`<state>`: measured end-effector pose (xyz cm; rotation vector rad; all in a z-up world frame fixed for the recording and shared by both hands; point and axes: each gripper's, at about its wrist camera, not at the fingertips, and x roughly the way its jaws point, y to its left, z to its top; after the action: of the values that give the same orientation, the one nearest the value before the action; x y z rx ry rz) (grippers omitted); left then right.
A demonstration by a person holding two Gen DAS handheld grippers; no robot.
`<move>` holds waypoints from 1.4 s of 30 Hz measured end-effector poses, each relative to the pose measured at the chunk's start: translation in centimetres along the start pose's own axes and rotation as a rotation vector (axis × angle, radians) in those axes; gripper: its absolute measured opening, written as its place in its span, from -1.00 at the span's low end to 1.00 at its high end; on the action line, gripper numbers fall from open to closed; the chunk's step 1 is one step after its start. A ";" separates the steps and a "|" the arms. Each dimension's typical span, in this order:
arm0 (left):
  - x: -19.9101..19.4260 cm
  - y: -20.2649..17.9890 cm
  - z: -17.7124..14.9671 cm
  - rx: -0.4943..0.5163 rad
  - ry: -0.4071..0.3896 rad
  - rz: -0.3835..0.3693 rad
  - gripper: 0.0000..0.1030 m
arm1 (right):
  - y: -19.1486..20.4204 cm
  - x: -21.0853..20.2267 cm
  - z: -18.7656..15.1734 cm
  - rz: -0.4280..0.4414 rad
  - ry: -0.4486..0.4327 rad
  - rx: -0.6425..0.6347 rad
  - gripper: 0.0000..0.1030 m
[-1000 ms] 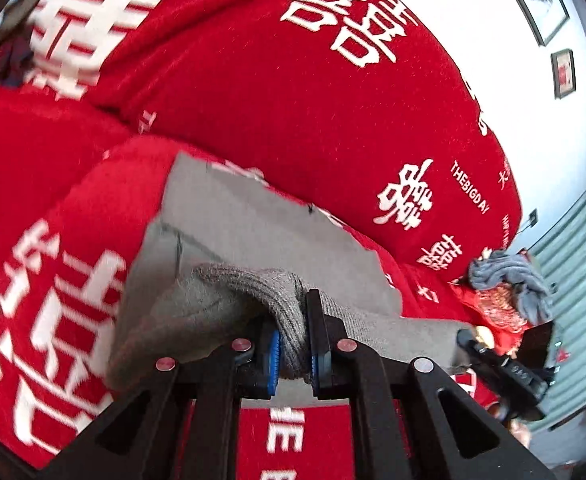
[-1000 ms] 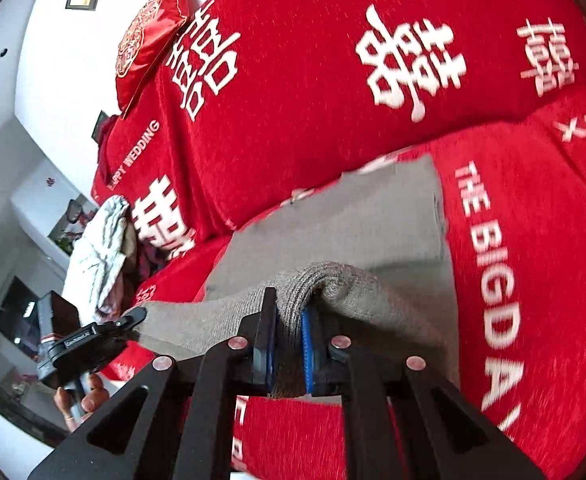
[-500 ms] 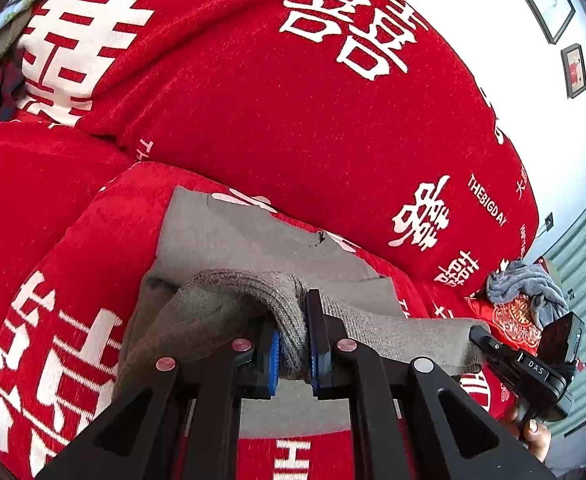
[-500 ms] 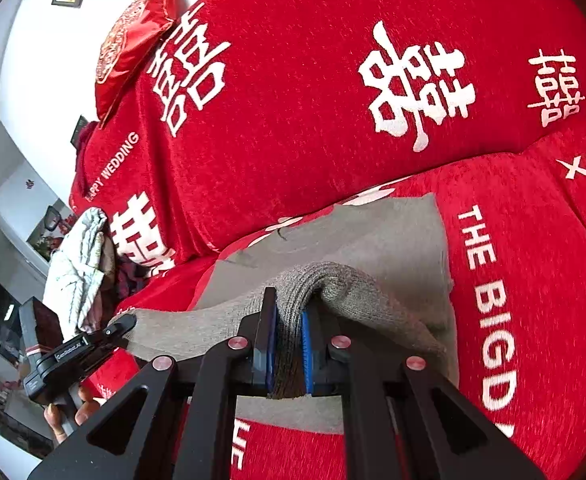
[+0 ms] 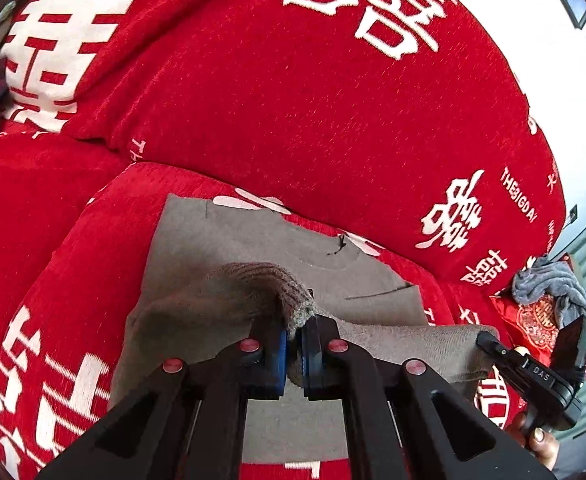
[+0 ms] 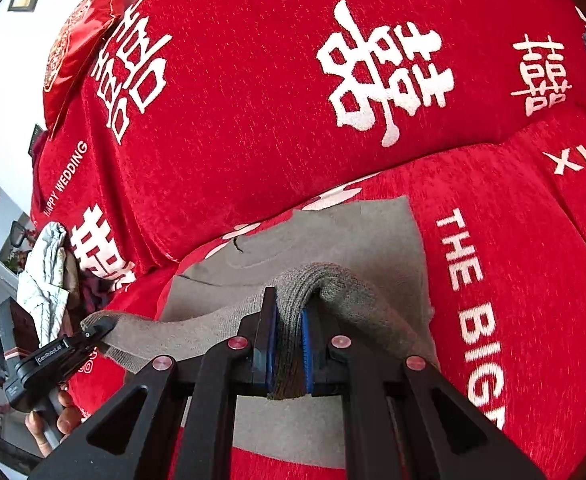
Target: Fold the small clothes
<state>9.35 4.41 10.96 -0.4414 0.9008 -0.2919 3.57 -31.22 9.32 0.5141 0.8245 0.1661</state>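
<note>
Two claws are engaged on one grey knitted garment, which lies on the seat of a red sofa cover printed with white characters. The left claw is clenched on the garment's ribbed hem; its jaws have just been closing, with a thin pinch of fabric between the blue pads. The right claw is clenched on a thicker fold of the same hem, which fills the gap between its pads. The hem is raised above the flat body of the garment, whose neckline lies at 12 o'clock, toward the backrest. In the left wrist view the right claw appears at 4 o'clock. A red cushion sits at 10 o'clock in the right wrist view. A grey cloth lies at 3 o'clock in the left wrist view.
</note>
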 end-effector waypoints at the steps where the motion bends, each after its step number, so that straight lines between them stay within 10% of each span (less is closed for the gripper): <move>1: 0.7 0.0 0.3 -0.003 0.010 0.004 -0.88 | 0.1 0.5 0.2 -0.008 0.007 -0.008 -0.78; 39: 13.3 4.2 7.0 -0.063 0.125 0.119 -0.88 | -4.4 14.7 5.8 -0.046 0.157 0.175 -0.78; 42: 14.6 5.5 7.2 -0.107 0.179 0.133 -0.26 | -5.6 15.6 5.5 -0.013 0.177 0.235 -0.70</move>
<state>24.10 4.77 2.16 -0.4568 1.1197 -0.1635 17.84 -32.93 -0.61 0.7223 1.0268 0.1037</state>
